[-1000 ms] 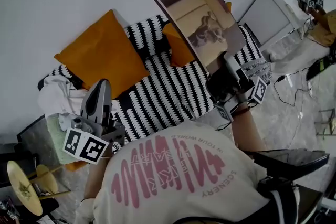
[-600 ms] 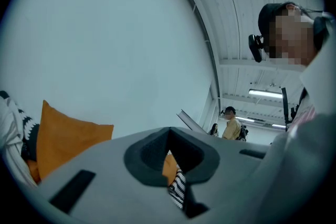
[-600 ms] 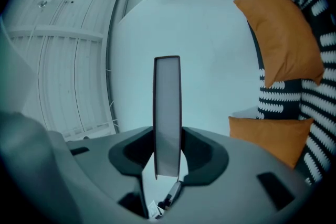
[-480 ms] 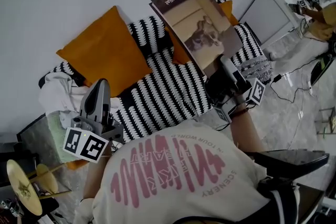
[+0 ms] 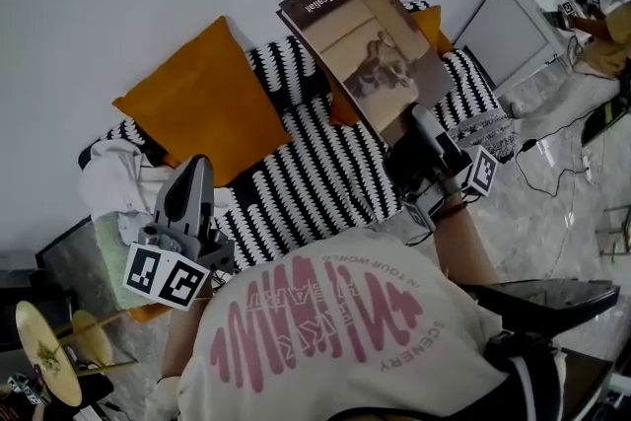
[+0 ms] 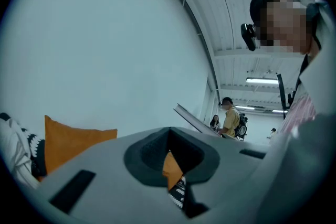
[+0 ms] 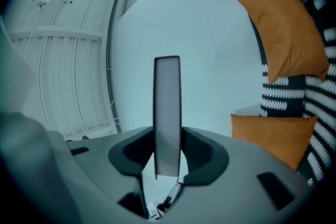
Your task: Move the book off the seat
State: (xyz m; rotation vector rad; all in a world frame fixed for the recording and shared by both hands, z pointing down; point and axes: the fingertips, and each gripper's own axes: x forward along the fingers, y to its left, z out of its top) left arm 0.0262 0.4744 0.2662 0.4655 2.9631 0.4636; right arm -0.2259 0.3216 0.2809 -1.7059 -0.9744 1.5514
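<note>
The right gripper (image 5: 422, 131) clamps the thin brown-covered book (image 5: 370, 49) above the black-and-white striped seat (image 5: 315, 177) beside a large orange fabric cushion (image 5: 202, 104); the left gripper (image 5: 193, 175) has its jaws closed, empty.

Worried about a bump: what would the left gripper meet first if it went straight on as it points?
Probably the orange cushion, seen straight past the left gripper, or the striped sofa cover just below it; depth is unclear.

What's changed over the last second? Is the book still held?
The book, still clamped in the right gripper, has drifted slightly left in the head view, above the striped sofa. Nothing was grabbed or released. The left gripper stayed shut and empty; the orange cushions are unmoved.
</note>
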